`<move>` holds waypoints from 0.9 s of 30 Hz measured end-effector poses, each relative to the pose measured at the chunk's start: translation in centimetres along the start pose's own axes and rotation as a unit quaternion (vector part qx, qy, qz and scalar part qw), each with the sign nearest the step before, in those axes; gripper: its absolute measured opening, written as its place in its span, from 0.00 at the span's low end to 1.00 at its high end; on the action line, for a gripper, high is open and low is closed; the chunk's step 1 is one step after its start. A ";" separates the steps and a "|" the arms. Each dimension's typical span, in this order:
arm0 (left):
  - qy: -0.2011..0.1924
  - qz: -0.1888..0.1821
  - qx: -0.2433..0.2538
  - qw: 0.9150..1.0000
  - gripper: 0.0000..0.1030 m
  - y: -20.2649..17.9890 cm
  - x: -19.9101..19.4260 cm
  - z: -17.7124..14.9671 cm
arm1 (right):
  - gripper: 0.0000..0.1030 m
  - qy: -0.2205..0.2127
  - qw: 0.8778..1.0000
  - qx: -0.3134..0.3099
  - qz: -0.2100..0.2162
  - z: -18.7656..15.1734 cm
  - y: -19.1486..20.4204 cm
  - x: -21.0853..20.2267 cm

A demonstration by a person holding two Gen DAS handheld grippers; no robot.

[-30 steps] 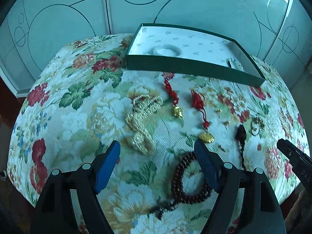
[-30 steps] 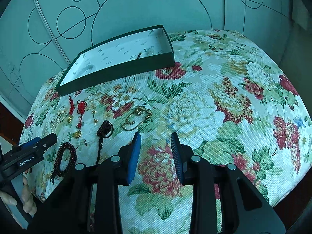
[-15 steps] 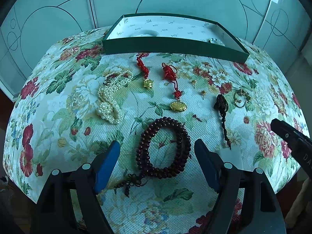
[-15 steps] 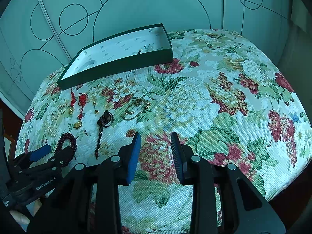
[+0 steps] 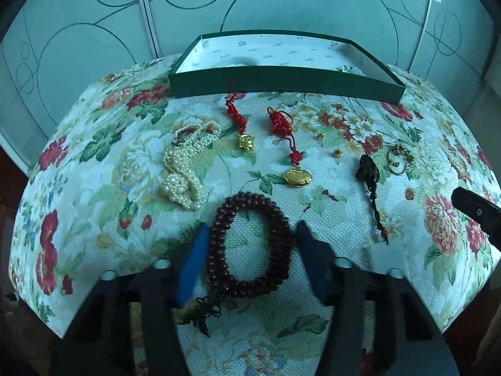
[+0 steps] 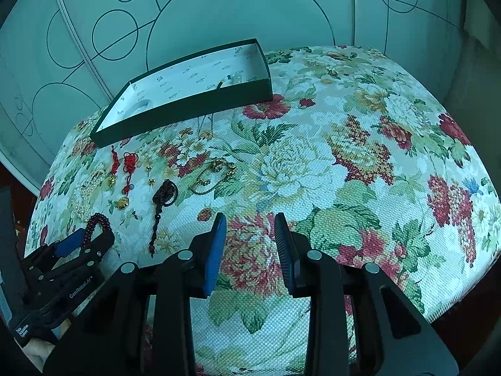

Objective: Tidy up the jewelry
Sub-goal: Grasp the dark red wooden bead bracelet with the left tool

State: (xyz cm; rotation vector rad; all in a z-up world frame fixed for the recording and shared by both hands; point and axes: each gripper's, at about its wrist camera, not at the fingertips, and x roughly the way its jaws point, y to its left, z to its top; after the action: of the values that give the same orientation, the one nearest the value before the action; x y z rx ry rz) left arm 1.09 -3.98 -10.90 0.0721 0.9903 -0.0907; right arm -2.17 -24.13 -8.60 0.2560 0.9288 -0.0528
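Tabletop [image 5: 94, 188], floral cloth; contents listed left to right in the left wrist view.

- Pearl strand [image 5: 184, 169], heaped, at 10 o'clock from the dark bead bracelet.
- Red knotted cord with small gold charm [image 5: 239, 127], near 12 o'clock.
- Red knotted cord with gold locket [image 5: 289, 150], just beside the former.
- Two small gold studs [image 5: 336, 153], loose.
- Black braided cord [image 5: 369, 185], at 2 o'clock from the bracelet.
- Gold ring pieces [image 5: 397, 159], at the right.
- Green box [image 5: 281, 84], open, at the far edge; a pale item or two inside, too small to name.

Dark bead bracelet [image 5: 250, 244]: flat on the cloth, nearest edge, between the fingers of the left gripper [image 5: 250, 260], which stand apart, one each side, not yet clamped.

Right gripper [image 6: 250, 247]: fingers apart, holding nothing, over bare cloth well to the right of the jewelry.

Step judged: grasp of the bracelet. Next move calls for closing on the beads, lifting, and carrying to the box at 12 o'clock.
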 end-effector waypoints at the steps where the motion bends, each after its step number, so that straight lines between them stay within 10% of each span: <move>1: -0.002 0.003 0.000 1.000 0.38 0.1 0.0 0.1 | 0.31 0.000 1.000 0.001 0.000 0.0 0.1 0.0; 5: -0.009 -0.015 -0.014 1.000 0.12 1.1 -0.1 0.3 | 0.31 0.001 1.000 -0.001 0.000 0.0 0.0 0.1; 27: -0.019 0.013 -0.044 0.999 0.11 5.8 0.0 2.7 | 0.31 0.008 1.000 -0.014 0.001 2.1 2.1 2.8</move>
State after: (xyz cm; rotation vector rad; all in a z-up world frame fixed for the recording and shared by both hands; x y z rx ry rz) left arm 3.99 1.47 -9.35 0.0014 0.9534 -0.0248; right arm 1.45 -22.40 -9.20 0.2319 0.9439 -0.0362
